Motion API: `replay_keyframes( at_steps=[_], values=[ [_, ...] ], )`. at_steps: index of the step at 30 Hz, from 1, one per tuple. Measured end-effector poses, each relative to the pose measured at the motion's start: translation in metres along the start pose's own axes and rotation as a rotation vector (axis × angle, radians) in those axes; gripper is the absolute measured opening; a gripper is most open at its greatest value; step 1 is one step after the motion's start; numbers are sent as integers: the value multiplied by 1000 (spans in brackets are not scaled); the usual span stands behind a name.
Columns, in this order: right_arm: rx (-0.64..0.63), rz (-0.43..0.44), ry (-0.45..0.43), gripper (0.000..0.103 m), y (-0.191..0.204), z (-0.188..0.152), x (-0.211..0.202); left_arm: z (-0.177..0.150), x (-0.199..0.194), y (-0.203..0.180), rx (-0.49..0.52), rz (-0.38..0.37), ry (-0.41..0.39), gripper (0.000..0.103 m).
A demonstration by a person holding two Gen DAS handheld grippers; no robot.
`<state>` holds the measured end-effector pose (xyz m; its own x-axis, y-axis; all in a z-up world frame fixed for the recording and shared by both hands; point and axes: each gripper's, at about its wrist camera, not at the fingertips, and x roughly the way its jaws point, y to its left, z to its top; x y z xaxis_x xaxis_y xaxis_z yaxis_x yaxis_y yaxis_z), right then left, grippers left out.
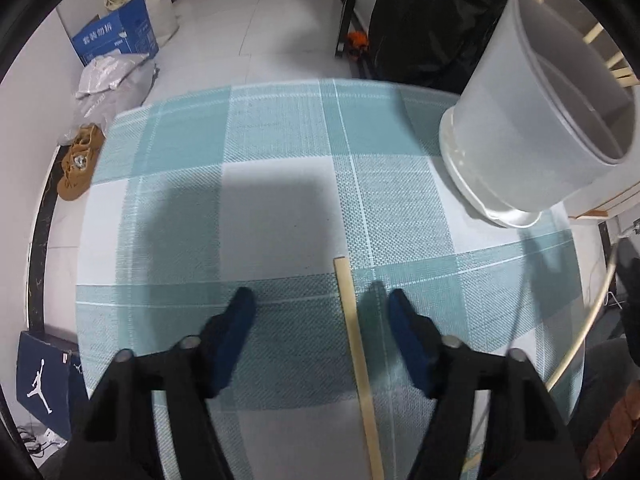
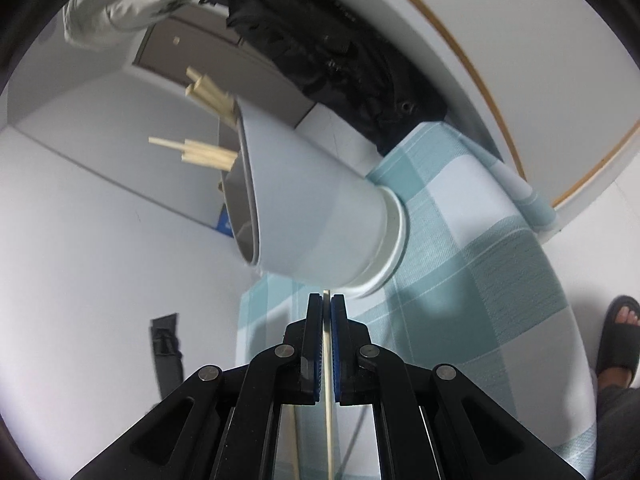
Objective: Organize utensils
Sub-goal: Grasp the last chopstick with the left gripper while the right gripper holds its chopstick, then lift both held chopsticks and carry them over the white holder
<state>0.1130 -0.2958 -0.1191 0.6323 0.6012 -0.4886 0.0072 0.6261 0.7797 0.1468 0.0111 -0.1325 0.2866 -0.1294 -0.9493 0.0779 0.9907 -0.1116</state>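
Right tool (image 2: 327,304): jaws closed on a single bamboo chopstick (image 2: 328,380), pinched between the blue pads. The stick runs lengthwise along the fingers, its tip just proud of them and pointing toward the base of the utensil holder (image 2: 320,208). That end-on hold looks chosen so the stick can be steered tip-first into the holder's mouth.

Utensil holder: a white plastic tub with a narrower foot ring, standing on the counter (image 2: 460,240) under a teal-and-white checked cloth. Several chopsticks (image 2: 208,152) already lean out over its rim, so sorting looks well under way. The strong tilt in the right wrist view comes from the rolled camera; the left wrist view shows the tub seated on its foot.

Left tool (image 1: 322,300): jaws apart, gripping nothing, pointed steeply down at the cloth. Another chopstick (image 1: 352,328) lies flat on the counter between the two fingers, nearer the right-hand finger (image 1: 400,312) than the left, with no pad touching it. Straddling it this way sets up a pinch across its width.

A pale curved rod or cable (image 1: 580,340) arcs past the counter's right edge; cannot say what it is. Boxes and bags sit on the tiled floor (image 1: 240,20) beyond.
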Motion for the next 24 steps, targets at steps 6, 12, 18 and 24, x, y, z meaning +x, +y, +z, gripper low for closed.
replay_keyframes(
  at_steps=[6, 12, 18, 24],
  values=[
    [-36, 18, -52, 3, 10, 2, -6, 3, 1, -9, 29, 63, 13, 30],
    [-62, 24, -88, 3, 12, 6, -10, 8, 3, -14, 28, 65, 13, 3],
    [-80, 15, -107, 3, 15, 5, -15, 15, -8, -11, -8, 12, -49, 3],
    [-177, 13, -134, 3, 31, -1, -18, 8, -55, -8, -35, -44, -248, 3]
  ],
)
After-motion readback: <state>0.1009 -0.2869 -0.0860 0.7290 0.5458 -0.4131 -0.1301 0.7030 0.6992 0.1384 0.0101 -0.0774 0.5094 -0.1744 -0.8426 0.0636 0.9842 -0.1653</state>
